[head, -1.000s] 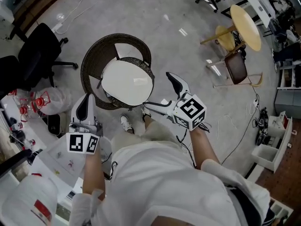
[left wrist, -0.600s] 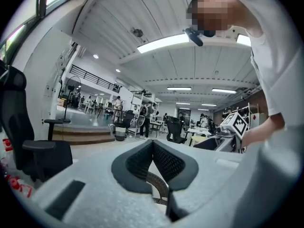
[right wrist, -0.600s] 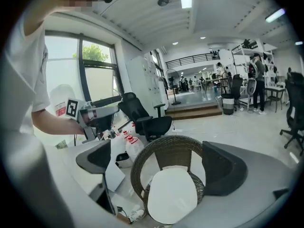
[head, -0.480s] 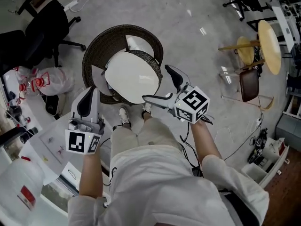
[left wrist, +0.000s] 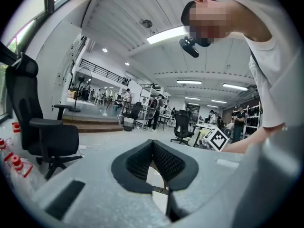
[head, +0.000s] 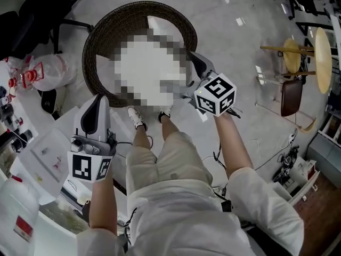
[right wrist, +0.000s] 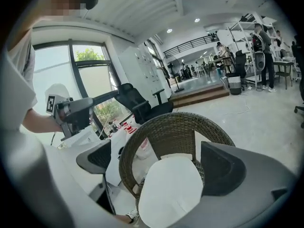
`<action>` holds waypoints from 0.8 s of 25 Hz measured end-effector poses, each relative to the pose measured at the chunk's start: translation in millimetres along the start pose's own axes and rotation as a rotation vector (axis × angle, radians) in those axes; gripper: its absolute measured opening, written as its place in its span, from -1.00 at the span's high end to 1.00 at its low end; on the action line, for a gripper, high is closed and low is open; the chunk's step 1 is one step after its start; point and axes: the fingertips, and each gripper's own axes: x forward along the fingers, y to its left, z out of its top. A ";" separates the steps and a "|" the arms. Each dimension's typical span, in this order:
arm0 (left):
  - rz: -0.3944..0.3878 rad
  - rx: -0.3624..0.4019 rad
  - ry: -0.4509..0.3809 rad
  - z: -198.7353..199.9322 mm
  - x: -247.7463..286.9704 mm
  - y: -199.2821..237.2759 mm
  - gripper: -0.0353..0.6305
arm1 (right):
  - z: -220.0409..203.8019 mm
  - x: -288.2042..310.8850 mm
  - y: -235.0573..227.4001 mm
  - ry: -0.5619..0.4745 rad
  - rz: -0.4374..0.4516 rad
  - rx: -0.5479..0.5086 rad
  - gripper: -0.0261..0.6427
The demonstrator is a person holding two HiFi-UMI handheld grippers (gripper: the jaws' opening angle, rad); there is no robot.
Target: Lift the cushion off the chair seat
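Observation:
A round white cushion [right wrist: 171,189] lies on the seat of a dark wicker tub chair [right wrist: 175,127], whose rim [head: 106,31] shows at the top of the head view. My right gripper [head: 186,79] is open at the chair's front right edge. In the right gripper view its jaws [right wrist: 159,163] frame the cushion without touching it. My left gripper [head: 98,108] hangs lower left of the chair, apart from it. Its fingertips [left wrist: 153,144] meet with nothing between them.
A black office chair [head: 32,4] stands left of the wicker chair. Red-capped bottles [head: 21,71] and a white table [head: 32,159] with papers are at the left. A round wooden table [head: 322,44] and a wooden chair [head: 290,95] stand at the right. The person's feet [head: 136,119] are just before the chair.
The person has stepped closer to the wicker chair. The right gripper has moved forward to the seat's front right edge, still open. The left gripper stays low at the left, shut.

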 end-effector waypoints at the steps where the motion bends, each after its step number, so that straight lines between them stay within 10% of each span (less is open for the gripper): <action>1: 0.004 -0.004 0.002 -6.0 1.9 3.5 0.84 | -8.4 9.7 -6.7 0.016 -0.005 -0.007 -0.79; 20: 0.006 -0.095 0.050 -110.4 30.8 30.1 0.84 | -145.8 145.1 -128.4 0.252 -0.072 0.046 -0.79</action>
